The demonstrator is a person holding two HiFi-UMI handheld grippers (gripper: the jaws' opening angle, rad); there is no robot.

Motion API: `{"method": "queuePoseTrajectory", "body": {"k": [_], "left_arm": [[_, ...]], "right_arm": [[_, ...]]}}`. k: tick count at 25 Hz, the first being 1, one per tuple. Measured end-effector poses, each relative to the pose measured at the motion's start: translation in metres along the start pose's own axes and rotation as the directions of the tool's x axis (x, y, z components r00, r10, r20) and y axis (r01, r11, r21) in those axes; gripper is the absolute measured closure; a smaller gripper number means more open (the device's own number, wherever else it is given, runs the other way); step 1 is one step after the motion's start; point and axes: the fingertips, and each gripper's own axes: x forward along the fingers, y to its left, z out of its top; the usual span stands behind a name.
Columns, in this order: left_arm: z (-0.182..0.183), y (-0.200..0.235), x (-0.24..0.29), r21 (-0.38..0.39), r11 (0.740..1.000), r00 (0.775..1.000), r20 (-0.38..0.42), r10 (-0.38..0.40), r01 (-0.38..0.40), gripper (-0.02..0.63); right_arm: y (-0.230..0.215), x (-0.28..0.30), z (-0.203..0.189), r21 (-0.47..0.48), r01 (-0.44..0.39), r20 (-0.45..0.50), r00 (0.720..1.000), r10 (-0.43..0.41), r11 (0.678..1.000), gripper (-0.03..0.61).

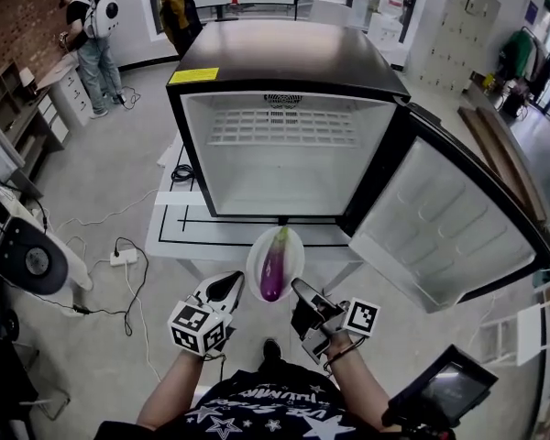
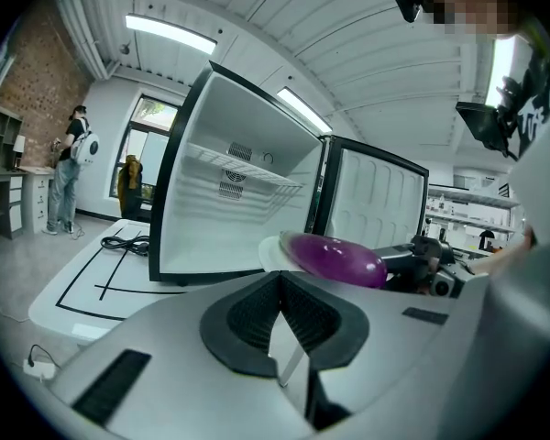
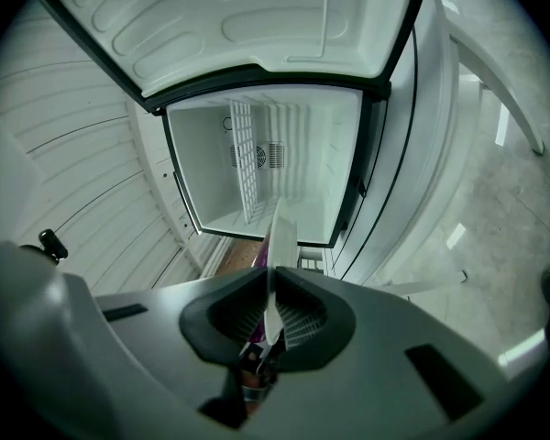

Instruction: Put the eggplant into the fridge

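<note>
A purple eggplant (image 1: 275, 264) lies on a small white plate (image 1: 292, 245) held in the air just in front of the open fridge (image 1: 289, 168). My left gripper (image 1: 233, 287) is shut on the plate's left rim and my right gripper (image 1: 301, 292) on its right rim. In the left gripper view the eggplant (image 2: 335, 257) rests on the plate (image 2: 269, 246) beyond the closed jaws (image 2: 282, 337). The right gripper view shows the plate (image 3: 280, 232) edge-on between the shut jaws (image 3: 270, 324). The fridge cavity (image 3: 275, 168) is bare apart from a wire shelf (image 1: 284, 126).
The fridge door (image 1: 440, 232) hangs open to the right. The fridge stands on a low white table (image 1: 188, 227) with black lines and a coiled cable (image 1: 182, 172). A power strip (image 1: 123, 257) and cords lie on the floor at left. A person (image 1: 92, 35) stands far back left.
</note>
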Motion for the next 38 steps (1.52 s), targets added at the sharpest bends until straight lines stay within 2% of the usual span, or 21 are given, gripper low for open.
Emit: {"method": "queuePoseTrajectory", "body": {"k": [8,17,24,29,33,38], "left_arm": [[0.011,0.025,0.027,-0.006,0.998,0.997,0.024,0.069,-0.069,0.604],[0.023,0.049,0.029,-0.012,0.991,0.991,0.030,0.134,-0.133,0.604],[0.029,0.071,0.050,-0.017,0.993,0.993,0.020,0.119,-0.119,0.604],[0.042,0.090,0.068,0.007,0.995,0.994,0.032,0.104,-0.104,0.604],[0.053,0.110,0.084,-0.002,0.996,0.996,0.028,0.089,-0.089,0.604],[0.062,0.129,0.105,0.026,0.998,0.998,0.009,0.064,-0.065,0.604]], "right_arm": [[-0.011,0.022,0.030,0.005,-0.001,-0.068,0.998,0.002,1.000,0.555],[-0.015,0.041,0.047,0.016,-0.006,-0.084,0.996,0.007,1.000,0.555],[-0.026,0.060,0.063,0.013,0.018,-0.060,0.998,-0.017,1.000,0.555],[-0.031,0.078,0.078,0.009,0.030,-0.031,0.999,-0.029,1.000,0.555],[-0.034,0.100,0.096,0.015,0.043,-0.001,0.999,-0.043,0.999,0.555],[-0.040,0.132,0.111,-0.001,0.052,0.001,0.999,-0.052,0.999,0.555]]}}
